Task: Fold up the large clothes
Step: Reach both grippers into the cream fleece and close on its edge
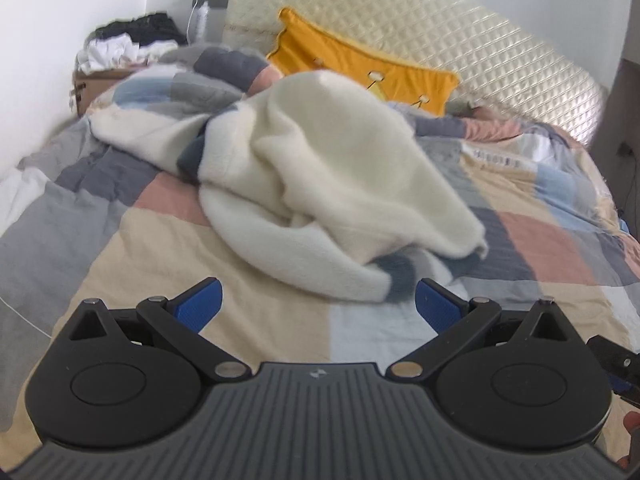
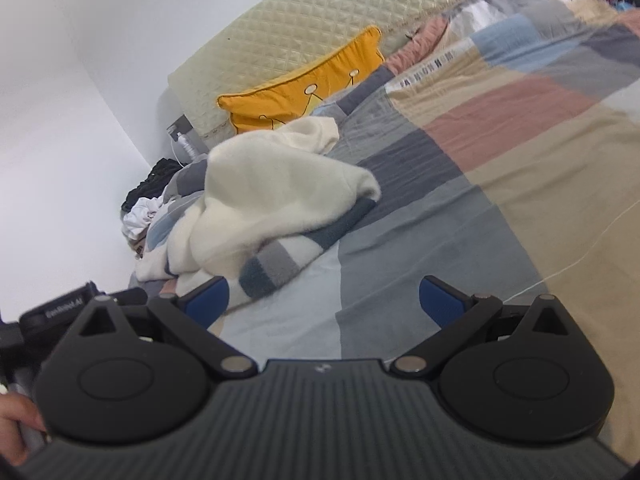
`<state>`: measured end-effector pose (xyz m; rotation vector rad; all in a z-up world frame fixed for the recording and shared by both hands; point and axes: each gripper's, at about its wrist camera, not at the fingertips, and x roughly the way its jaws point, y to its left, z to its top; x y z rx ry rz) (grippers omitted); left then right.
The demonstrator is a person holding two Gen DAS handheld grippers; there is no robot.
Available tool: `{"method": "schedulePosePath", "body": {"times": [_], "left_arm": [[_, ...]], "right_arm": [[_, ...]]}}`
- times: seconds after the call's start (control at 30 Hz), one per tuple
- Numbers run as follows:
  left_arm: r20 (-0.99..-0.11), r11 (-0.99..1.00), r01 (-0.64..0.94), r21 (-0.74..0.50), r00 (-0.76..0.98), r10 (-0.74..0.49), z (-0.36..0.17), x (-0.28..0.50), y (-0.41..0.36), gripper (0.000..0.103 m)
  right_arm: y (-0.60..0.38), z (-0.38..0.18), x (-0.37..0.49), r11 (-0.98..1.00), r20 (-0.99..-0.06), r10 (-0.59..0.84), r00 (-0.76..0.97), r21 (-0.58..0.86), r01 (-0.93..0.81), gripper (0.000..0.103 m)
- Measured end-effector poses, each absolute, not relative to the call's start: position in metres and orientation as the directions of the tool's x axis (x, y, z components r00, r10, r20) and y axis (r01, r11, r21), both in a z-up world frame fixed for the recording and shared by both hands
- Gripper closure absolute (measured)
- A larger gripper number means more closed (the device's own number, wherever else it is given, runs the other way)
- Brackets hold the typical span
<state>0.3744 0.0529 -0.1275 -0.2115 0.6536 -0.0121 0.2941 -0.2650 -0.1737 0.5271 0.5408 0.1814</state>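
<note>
Left wrist view: the left gripper [image 1: 318, 304] hangs over the bed [image 1: 168, 248] with its blue fingers [image 1: 198, 304] spread wide and nothing between them. The sweater [image 1: 320, 184], cream with grey and dark blue bands at its hem, lies crumpled on the patchwork cover just ahead of the fingertips. Its nearest fold reaches almost level with them but is not between them, and whether it touches the right finger cannot be told, as that edge is blurred. Beyond the sweater a yellow pillow [image 1: 360, 60] leans on the quilted headboard [image 1: 440, 28]. A heap of dark and white clothes [image 1: 128, 40] sits at the far left by the wall. At the right edge a black piece of the other tool is cut off by the frame, with a bit of a hand below it.

In the right wrist view the right gripper [image 2: 324, 304] is also wide apart and empty. Here the sweater [image 2: 272, 192] lies ahead and to the left, its banded hem [image 2: 280, 256] close to the left finger [image 2: 208, 300]; the finger overlaps the cream cloth in the picture, and contact cannot be judged. The far half of the sweater is hidden behind its own raised folds. The pillow [image 2: 304, 88] and headboard [image 2: 320, 20] stand behind it, the clothes [image 2: 152, 196] in the corner. A thin white cord [image 2: 580, 260] crosses the cover at right. A hand [image 2: 16, 428] shows at the lower left edge, mostly cut off.
</note>
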Motion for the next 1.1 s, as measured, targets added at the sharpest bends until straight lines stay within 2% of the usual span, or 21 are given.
{"method": "schedulePosePath", "body": {"times": [0.13, 0.27, 0.33, 0.47, 0.57, 0.77, 0.87, 1.1], "left_arm": [[-0.651, 0.957, -0.121, -0.264, 0.754, -0.084, -0.141, 0.397, 0.077, 0.0], [-0.661, 0.951, -0.105, -0.29, 0.741, -0.12, -0.141, 0.423, 0.095, 0.0], [-0.638, 0.947, -0.101, -0.305, 0.76, -0.124, -0.139, 0.431, 0.105, 0.0], [-0.581, 0.885, -0.118, -0.45, 0.791, -0.19, -0.141, 0.441, 0.131, 0.0], [-0.562, 0.849, -0.125, -0.513, 0.797, -0.222, -0.146, 0.455, 0.141, 0.001], [-0.51, 0.785, -0.055, -0.618, 0.787, -0.346, -0.164, 0.492, 0.144, 0.008], [-0.511, 0.781, -0.009, -0.625, 0.76, -0.4, -0.178, 0.53, 0.14, 0.008], [-0.543, 0.794, 0.025, -0.607, 0.716, -0.438, -0.204, 0.603, 0.147, 0.008]], "right_arm": [[-0.264, -0.184, 0.32, 0.808, -0.452, 0.335, 0.827, 0.589, -0.005, 0.0], [-0.255, -0.188, 0.353, 0.787, -0.486, 0.392, 0.781, 0.617, -0.011, 0.0], [-0.255, -0.19, 0.368, 0.748, -0.487, 0.439, 0.755, 0.664, -0.007, 0.004], [-0.253, -0.202, 0.384, 0.622, -0.457, 0.547, 0.702, 0.782, 0.024, 0.02], [-0.25, -0.211, 0.396, 0.586, -0.453, 0.56, 0.694, 0.809, 0.055, 0.021], [-0.244, -0.214, 0.439, 0.51, -0.378, 0.595, 0.709, 0.86, 0.031, 0.022], [-0.236, -0.221, 0.476, 0.539, -0.446, 0.581, 0.681, 0.838, 0.089, 0.023], [-0.239, -0.249, 0.53, 0.453, -0.449, 0.596, 0.666, 0.873, 0.182, 0.024]]}}
